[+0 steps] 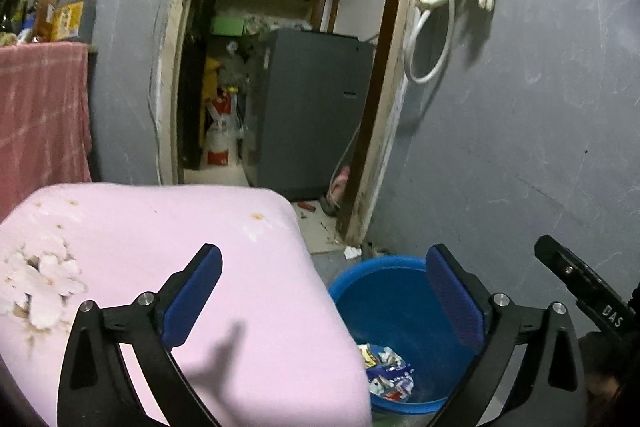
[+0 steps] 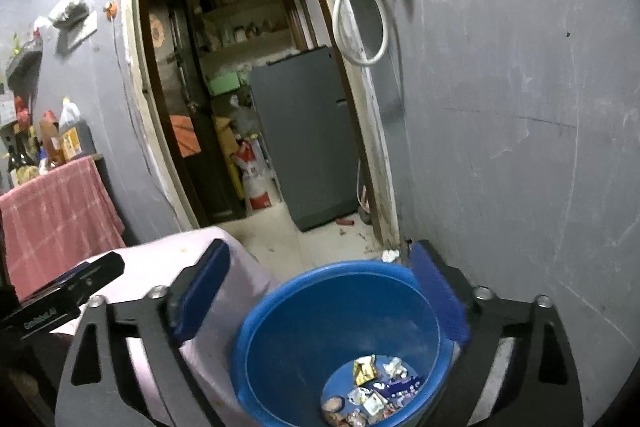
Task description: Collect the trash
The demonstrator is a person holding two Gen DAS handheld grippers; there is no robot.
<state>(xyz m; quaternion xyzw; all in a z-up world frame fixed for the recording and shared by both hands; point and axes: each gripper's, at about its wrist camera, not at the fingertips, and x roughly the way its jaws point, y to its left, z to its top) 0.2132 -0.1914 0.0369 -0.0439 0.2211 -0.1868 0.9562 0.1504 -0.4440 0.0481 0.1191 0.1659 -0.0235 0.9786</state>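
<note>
A blue plastic bucket (image 2: 280,339) stands on the floor beside a table with a pink cloth (image 1: 168,251). Crumpled wrappers and paper scraps (image 2: 372,395) lie at the bucket's bottom, and they show in the left wrist view too as wrappers (image 1: 388,375) inside the bucket (image 1: 384,291). My right gripper (image 2: 324,295) hangs above the bucket, jaws wide open with nothing between them. My left gripper (image 1: 324,291) is open and empty as well, above the table's corner and the bucket's rim. White crumpled tissues (image 1: 44,279) lie on the pink cloth at the left.
A grey wall (image 2: 520,147) rises right behind the bucket. A doorway opens onto a room with a grey fridge (image 2: 304,131). A small white scrap (image 2: 390,255) lies on the floor by the door frame. A red cloth (image 1: 40,115) and bottles (image 1: 72,7) stand at left.
</note>
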